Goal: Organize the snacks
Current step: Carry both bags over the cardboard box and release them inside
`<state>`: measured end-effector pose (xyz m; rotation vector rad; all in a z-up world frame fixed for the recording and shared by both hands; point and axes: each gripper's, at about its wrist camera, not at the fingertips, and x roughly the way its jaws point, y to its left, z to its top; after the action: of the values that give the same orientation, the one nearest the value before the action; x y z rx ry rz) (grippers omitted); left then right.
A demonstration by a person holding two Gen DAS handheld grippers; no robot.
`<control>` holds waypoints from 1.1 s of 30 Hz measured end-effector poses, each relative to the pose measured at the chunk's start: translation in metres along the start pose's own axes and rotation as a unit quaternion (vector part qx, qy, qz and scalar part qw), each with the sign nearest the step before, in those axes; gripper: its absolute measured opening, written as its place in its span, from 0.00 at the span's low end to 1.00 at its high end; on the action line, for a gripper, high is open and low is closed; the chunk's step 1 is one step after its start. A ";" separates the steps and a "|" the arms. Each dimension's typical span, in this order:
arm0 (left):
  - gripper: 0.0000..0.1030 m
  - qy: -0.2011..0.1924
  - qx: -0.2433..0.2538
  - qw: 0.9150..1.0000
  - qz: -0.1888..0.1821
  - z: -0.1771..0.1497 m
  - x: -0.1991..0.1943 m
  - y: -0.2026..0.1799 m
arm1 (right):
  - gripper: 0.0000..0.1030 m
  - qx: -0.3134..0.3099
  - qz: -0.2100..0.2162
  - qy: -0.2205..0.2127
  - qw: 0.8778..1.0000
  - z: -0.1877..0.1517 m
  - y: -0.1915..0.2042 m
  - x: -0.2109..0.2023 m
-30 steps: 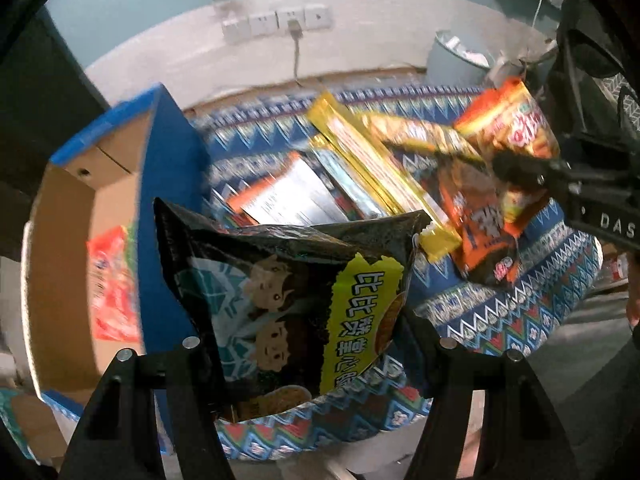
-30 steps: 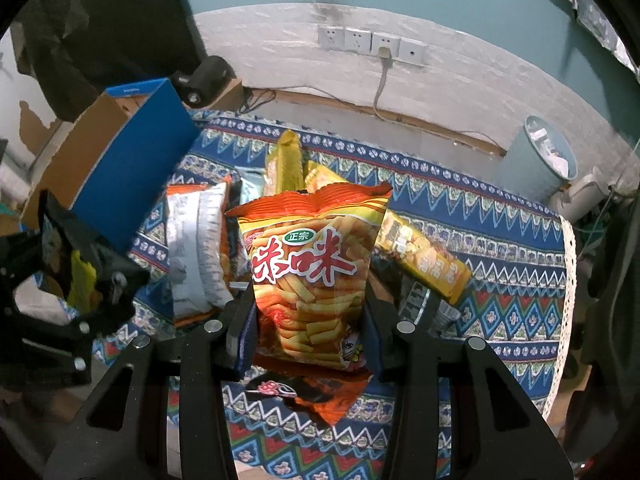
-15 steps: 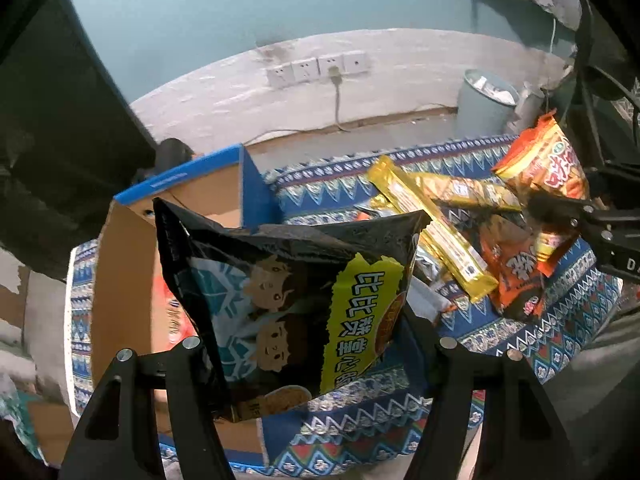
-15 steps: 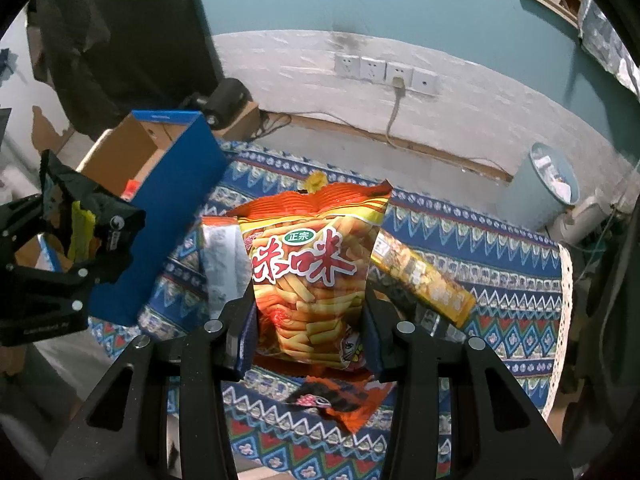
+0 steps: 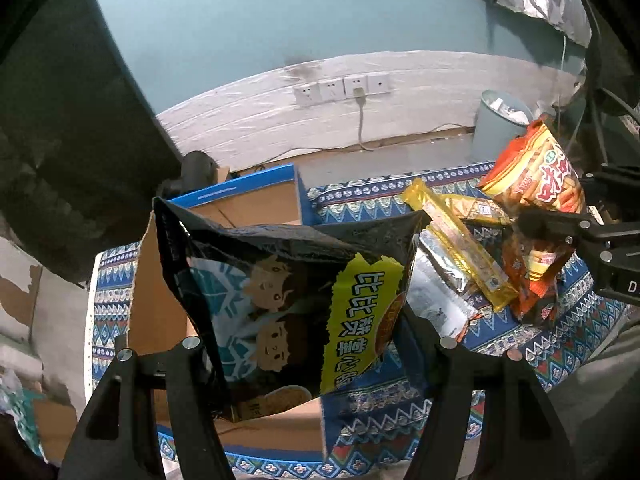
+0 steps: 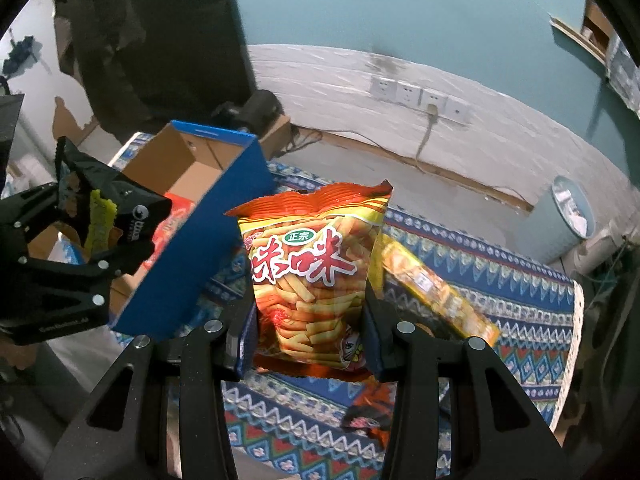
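Two grippers are each carrying a snack: the left gripper (image 5: 312,344), clamping a black chip bag (image 5: 296,300) with a yellow label, is hanging right over the open cardboard box (image 5: 160,312), so it is the nearer one for a drop. Right gripper (image 6: 310,336) is pinching an upright orange fries bag (image 6: 312,276) above the patterned cloth (image 6: 520,300), the box lying to its left, loose packets lying beyond.

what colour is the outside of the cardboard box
Blue outside, plain brown cardboard inside. The box shows best in the right wrist view.
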<state>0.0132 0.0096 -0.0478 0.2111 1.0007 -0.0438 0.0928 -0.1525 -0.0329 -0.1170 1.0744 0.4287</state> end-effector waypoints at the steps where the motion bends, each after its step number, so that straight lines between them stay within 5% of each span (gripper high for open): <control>1: 0.67 0.000 -0.001 1.000 0.001 -0.001 0.000 0.003 | 0.41 -0.003 0.002 0.000 1.000 0.002 0.003 0.001; 33: 0.67 0.043 -0.100 0.994 0.020 -0.050 0.037 0.128 | 0.41 -0.086 0.075 0.033 0.993 0.071 0.145 0.072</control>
<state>0.0086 0.1474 -0.0846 0.0502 1.0781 0.1020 0.1228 0.0210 -0.0450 -0.2048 1.1152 0.6576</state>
